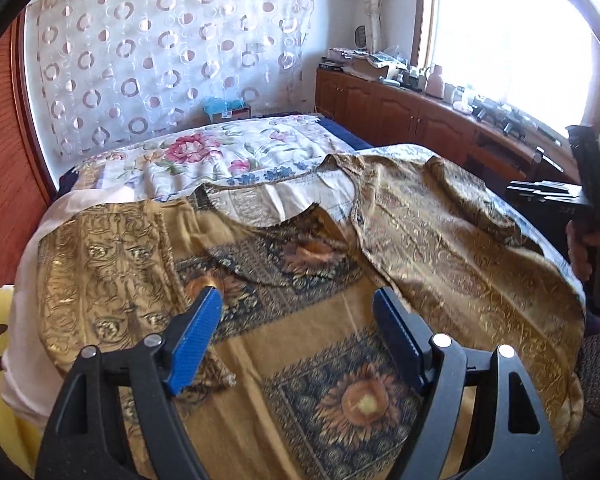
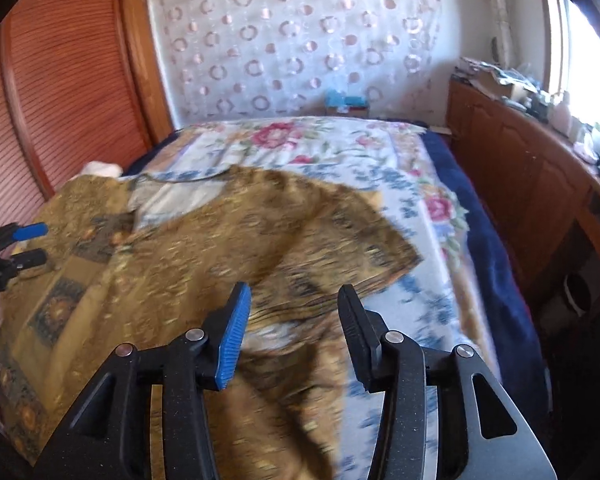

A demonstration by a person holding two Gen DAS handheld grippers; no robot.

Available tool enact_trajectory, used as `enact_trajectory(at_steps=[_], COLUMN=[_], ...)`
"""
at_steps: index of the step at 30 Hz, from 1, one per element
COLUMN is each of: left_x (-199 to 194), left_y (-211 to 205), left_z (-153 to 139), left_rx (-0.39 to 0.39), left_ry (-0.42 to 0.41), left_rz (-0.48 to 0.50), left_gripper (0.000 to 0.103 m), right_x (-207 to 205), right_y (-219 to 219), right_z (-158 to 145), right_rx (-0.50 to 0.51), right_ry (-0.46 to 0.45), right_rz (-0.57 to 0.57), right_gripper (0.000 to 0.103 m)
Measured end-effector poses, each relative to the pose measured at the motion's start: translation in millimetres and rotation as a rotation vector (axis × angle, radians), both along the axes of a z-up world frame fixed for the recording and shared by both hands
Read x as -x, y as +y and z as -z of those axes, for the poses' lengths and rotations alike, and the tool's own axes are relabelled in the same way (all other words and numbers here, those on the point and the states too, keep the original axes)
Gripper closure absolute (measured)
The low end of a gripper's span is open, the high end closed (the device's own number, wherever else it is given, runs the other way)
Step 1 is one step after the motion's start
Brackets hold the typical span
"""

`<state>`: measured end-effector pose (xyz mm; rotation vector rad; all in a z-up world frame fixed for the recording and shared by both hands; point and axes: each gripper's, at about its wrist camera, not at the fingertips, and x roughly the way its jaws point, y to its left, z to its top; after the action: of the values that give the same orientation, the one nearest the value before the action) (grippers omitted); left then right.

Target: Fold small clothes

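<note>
Tongs, left: jaws spread wide above the golden patterned garment, gripping nothing. Tongs, right: jaws parted, pads clear of the blurred cloth below. Garment lies spread on the bed's floral bedspread, one side folded over the sunflower-print middle, pale lining exposed near the neckline. Beyond, wooden cabinets line the window wall; a circle-patterned curtain hangs behind.

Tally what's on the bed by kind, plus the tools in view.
Gold patterned garment: 1
Floral bedspread: 1
Left tool, open: 1
Right tool, open, nothing between its pads: 1
Total: 4
</note>
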<state>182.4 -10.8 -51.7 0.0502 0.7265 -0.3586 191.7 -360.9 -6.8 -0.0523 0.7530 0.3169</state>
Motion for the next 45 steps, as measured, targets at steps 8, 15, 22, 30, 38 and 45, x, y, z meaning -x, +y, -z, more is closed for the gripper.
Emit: enact_trajectory(at_steps=[8,15,22,30,38,45], left_x=[-16.6,-21.3,-21.7,-17.9,-14.5,-14.8], left_y=[-5.9,-3.8,2.6,5.4,1.8,3.7], left_z=[2.1,3.6,1.1,3.9,5.2,8.8], left_rx=[0.002,0.011,0.016,0.036,0.049,0.055], left_ry=[0.007,0.018,0.010,0.020,0.024,0.039], left_rz=[0.001,0.008,-0.007,-0.004,0.014,0.009], left_gripper=[0.024,0.024,0.024,0.024,0.024,0.024], right_x=[-42.0,-63.1,-70.8,-72.3,-82.0,-87.3], right_y=[-27.4,-30.4,-8.3,5.0,-26.2,-42.5], right_z=[22.5,35.5,14.8,-6.1,17.1,38.1], right_rx=[0.010,-0.011,-0.001,0.026,0.104,0.083], right_ry=[0.086,0.144,0.053,-0.014,0.038,0.132], right_rz=[0.099,0.101,0.022,0.014,0.132,0.134], right_gripper=[0.057,0.058,0.100,0.095,0.051,0.051])
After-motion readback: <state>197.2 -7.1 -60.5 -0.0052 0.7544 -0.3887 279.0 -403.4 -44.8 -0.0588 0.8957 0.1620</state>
